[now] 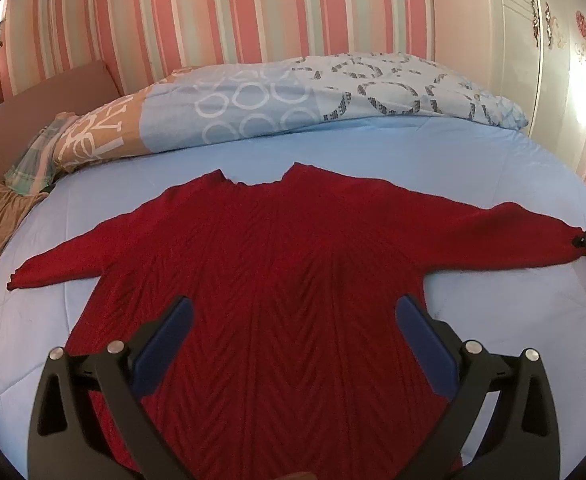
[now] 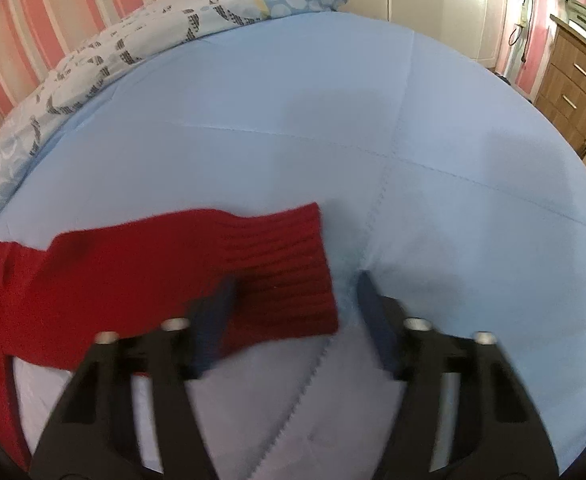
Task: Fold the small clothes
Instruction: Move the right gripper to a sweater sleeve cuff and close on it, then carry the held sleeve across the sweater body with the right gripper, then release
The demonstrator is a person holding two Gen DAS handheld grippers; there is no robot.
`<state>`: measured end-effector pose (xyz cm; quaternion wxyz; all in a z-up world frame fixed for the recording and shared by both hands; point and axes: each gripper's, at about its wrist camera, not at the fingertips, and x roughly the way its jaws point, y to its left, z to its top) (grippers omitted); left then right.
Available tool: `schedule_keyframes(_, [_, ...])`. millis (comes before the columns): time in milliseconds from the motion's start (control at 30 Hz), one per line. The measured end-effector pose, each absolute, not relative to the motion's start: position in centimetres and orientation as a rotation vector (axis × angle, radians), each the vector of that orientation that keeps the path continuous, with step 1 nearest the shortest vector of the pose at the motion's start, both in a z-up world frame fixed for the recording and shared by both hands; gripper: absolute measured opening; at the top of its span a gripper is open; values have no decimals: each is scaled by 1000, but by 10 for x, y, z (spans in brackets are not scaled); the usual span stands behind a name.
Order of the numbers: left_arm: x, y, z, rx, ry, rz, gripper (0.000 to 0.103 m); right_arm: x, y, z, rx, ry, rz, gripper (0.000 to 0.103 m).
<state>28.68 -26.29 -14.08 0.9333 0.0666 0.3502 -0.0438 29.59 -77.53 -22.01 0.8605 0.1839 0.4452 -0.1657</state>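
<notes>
I am looking down on a red knit sweater that is lying flat, sleeves spread wide, on the light blue bedsheet, with its neckline pointing toward the patterned duvet bunched along the striped wall. My left tongs are hovering over the lower body of the sweater with the jaws spread wide, gripping nothing; the blue pads are framing the chevron knit between them. My right tongs are also standing released, out at the end of the right sleeve. The ribbed cuff is lying partly between the two fingers: the left finger is sitting over the sleeve fabric, while the right finger is over bare sheet just beside the cuff's edge. From the left wrist view, the right tongs are showing as a dark tip at the sleeve's end. A wooden dresser is standing beyond the bed.
</notes>
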Motion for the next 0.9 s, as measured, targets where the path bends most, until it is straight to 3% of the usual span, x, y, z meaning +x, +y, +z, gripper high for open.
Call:
schedule_keyframes(67, [285, -261, -143, 138, 714, -90, 102, 297, -772, -216, 373, 931, -335, 21])
schedule_keyframes(200, [282, -257, -146, 136, 713, -91, 101, 297, -764, -201, 336, 892, -344, 18])
schedule_keyframes(667, [290, -200, -127, 101, 699, -52, 101, 332, -631, -102, 254, 729, -120, 16])
schedule_keyframes(900, [299, -141, -114, 83, 683, -18, 101, 372, -524, -87, 213, 723, 7, 16])
